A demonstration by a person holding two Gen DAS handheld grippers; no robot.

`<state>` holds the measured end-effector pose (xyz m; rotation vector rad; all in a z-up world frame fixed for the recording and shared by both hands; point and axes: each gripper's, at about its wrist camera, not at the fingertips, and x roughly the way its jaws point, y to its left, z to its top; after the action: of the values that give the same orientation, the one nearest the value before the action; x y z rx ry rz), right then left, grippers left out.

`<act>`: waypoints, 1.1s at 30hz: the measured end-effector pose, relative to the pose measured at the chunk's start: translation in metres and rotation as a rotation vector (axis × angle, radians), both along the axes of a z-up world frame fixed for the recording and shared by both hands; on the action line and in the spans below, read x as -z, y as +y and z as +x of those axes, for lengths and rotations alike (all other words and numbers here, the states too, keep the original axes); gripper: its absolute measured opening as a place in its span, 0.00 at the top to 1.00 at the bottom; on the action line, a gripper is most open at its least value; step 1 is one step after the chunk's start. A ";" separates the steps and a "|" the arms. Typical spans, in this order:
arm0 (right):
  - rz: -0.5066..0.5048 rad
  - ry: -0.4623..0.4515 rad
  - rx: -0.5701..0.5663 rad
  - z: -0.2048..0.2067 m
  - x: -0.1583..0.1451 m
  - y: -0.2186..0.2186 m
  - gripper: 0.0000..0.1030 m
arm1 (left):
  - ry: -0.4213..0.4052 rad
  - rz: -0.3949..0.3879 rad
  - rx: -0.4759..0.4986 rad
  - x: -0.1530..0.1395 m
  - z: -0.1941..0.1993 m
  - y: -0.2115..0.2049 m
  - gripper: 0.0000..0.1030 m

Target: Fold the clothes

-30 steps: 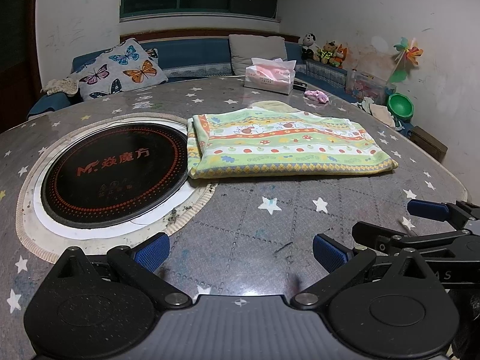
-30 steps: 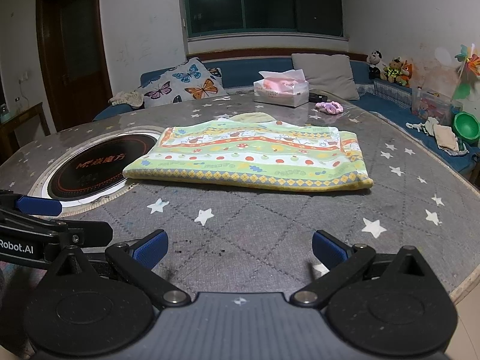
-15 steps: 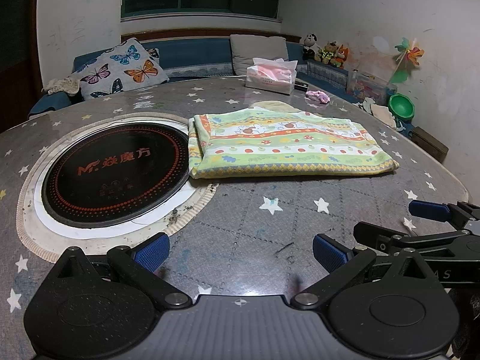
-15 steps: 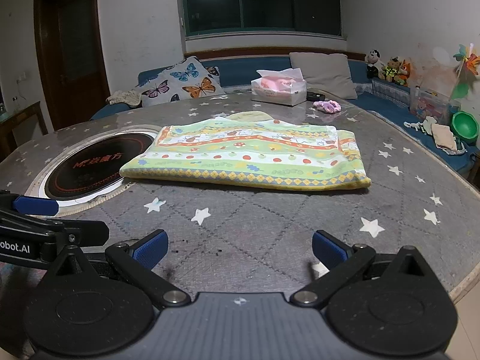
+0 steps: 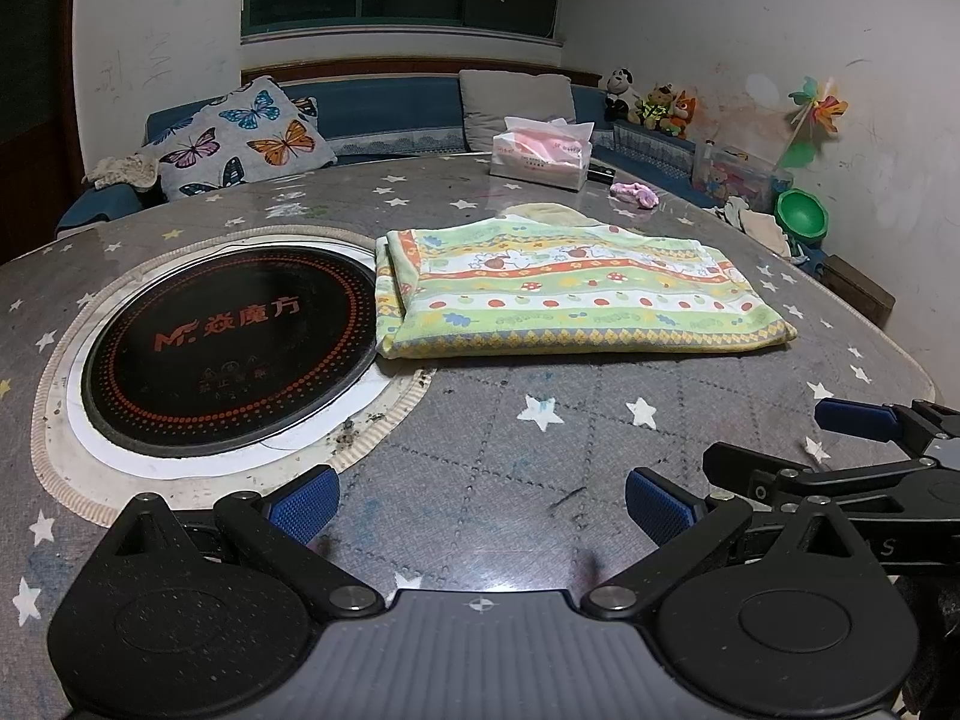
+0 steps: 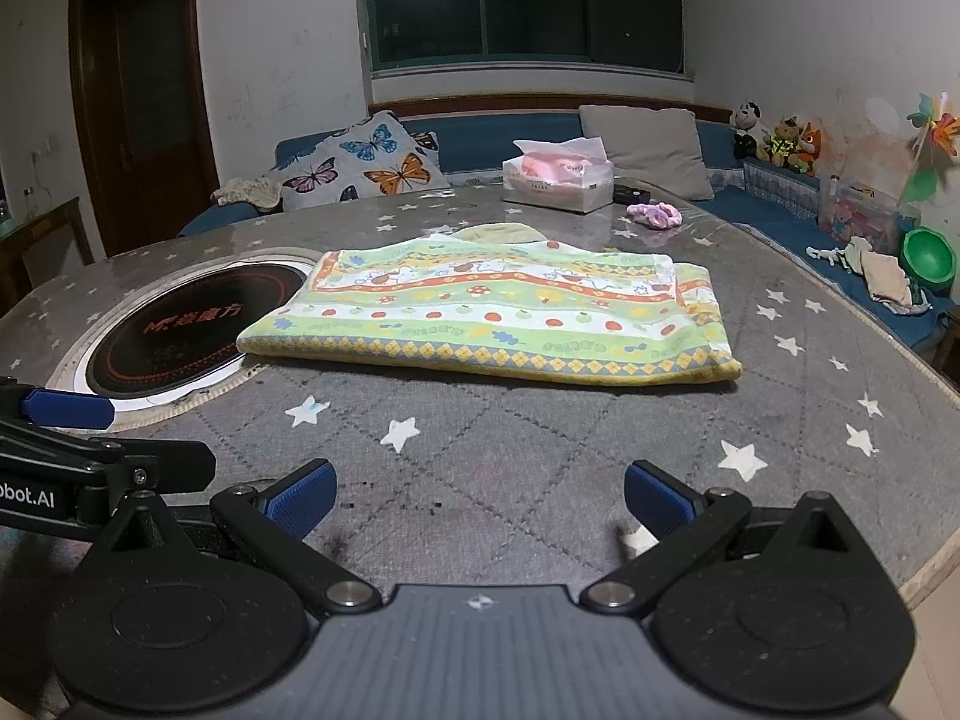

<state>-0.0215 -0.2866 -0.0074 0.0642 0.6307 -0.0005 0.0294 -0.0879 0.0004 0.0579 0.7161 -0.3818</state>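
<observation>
Round table (image 5: 600, 450) with starred grey cover, black cooktop (image 5: 228, 348) set in on the left. Folded striped garment (image 5: 570, 294) lies flat mid-table, its left edge just at the cooktop rim. Tissue box (image 5: 540, 153) behind it at the far edge. Left gripper (image 5: 480, 501) and right gripper (image 6: 477, 495) hang above the near table, jaws wide apart, empty, well short of the garment.
</observation>
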 end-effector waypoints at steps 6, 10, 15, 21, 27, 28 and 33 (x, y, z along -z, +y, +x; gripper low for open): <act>-0.005 0.002 -0.003 0.001 -0.001 0.001 0.00 | 0.005 0.000 0.001 0.001 0.001 0.000 0.00; -0.007 0.003 -0.003 0.003 -0.001 0.001 0.00 | 0.006 0.000 0.000 0.000 0.002 0.001 0.00; -0.009 0.003 -0.002 0.003 -0.001 0.002 0.00 | 0.010 0.000 0.000 0.001 0.002 0.000 0.00; -0.013 0.005 -0.004 0.003 -0.001 0.003 0.00 | 0.011 0.001 -0.001 0.002 0.003 0.001 0.00; -0.019 0.006 -0.002 0.004 0.000 0.003 0.00 | 0.014 0.002 -0.002 0.002 0.003 0.001 0.00; -0.020 0.006 -0.001 0.004 0.000 0.003 0.00 | 0.014 0.001 -0.002 0.002 0.003 0.001 0.00; -0.023 0.010 0.001 0.004 0.001 0.003 0.00 | 0.014 0.001 -0.003 0.003 0.003 0.002 0.00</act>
<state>-0.0172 -0.2836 -0.0081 0.0419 0.6401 -0.0088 0.0322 -0.0863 -0.0027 0.0555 0.7307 -0.3790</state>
